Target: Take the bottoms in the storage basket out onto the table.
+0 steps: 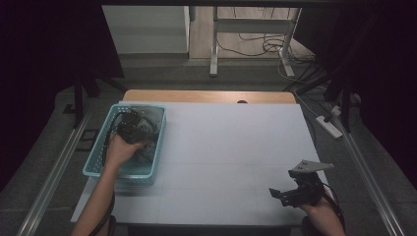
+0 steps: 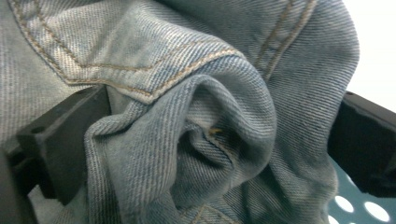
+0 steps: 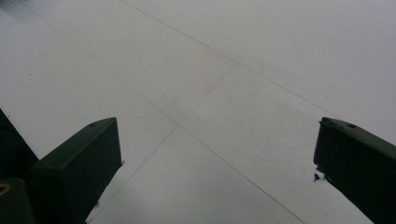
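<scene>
Denim reached for inside the basket

From above, the left gripper (image 1: pixel 132 127) is seen in the teal basket (image 1: pixel 93 167); its own view reveals bunched jeans (image 2: pixel 201 116) between wide-spread jaws. The right gripper (image 1: pixel 281 193) is held open over the table (image 1: pixel 231 142).

The high view looks forward and down from above the person's side, taking in the whole white table (image 1: pixel 231 147), the basket (image 1: pixel 158 142) at its left and the floor beyond. The left gripper view sits very close inside that basket, looking between its jaws onto denim (image 2: pixel 196 116), with a patch of perforated basket wall (image 2: pixel 350 205) at lower right. The right gripper view looks down at bare table (image 3: pixel 210 93) from near, at a slant. Both gripper views share their ground with the high view, none with each other.
</scene>
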The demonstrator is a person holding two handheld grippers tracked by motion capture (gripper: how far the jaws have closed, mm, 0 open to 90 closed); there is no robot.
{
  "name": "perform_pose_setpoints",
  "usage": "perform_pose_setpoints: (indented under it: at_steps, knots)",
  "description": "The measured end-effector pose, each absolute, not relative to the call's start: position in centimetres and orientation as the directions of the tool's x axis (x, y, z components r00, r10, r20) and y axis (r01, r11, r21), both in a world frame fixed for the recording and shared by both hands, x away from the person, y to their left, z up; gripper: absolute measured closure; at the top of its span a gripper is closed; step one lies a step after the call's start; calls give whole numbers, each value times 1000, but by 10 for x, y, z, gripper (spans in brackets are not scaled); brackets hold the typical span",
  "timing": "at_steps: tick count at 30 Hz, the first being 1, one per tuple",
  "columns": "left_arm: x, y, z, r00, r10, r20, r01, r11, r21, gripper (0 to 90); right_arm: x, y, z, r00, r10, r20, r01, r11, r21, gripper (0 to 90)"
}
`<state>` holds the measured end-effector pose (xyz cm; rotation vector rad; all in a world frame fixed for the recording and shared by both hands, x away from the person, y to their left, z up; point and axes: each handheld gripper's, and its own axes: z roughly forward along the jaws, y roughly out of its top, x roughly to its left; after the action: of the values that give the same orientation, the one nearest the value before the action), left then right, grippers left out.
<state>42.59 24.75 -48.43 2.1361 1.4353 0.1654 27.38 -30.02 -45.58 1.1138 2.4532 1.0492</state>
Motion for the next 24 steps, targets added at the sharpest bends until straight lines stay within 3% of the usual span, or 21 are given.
perform_pose_setpoints:
  at_steps: [4, 8, 11, 17, 24]
  knots:
    - [424, 238, -490, 382, 915, -126, 818, -272, 507, 95, 274, -300, -456, -679, 731, 61, 551, 454, 700, 11]
    - [418, 237, -489, 383, 920, -81, 807, -290, 514, 263, 274, -300, -455, -681, 730, 60, 549, 454, 702, 11]
    - [416, 240, -488, 350, 929, -115, 821, -246, 515, 402, 273, -300, -455, -684, 727, 59, 546, 457, 702, 11]
    - [413, 245, -487, 328, 933, -148, 827, -208, 522, 576, 273, -299, -455, -688, 724, 52, 541, 464, 701, 11]
    - [411, 246, -479, 310, 937, -161, 835, -188, 517, 666, 273, -300, -455, -690, 722, 55, 537, 459, 707, 11]
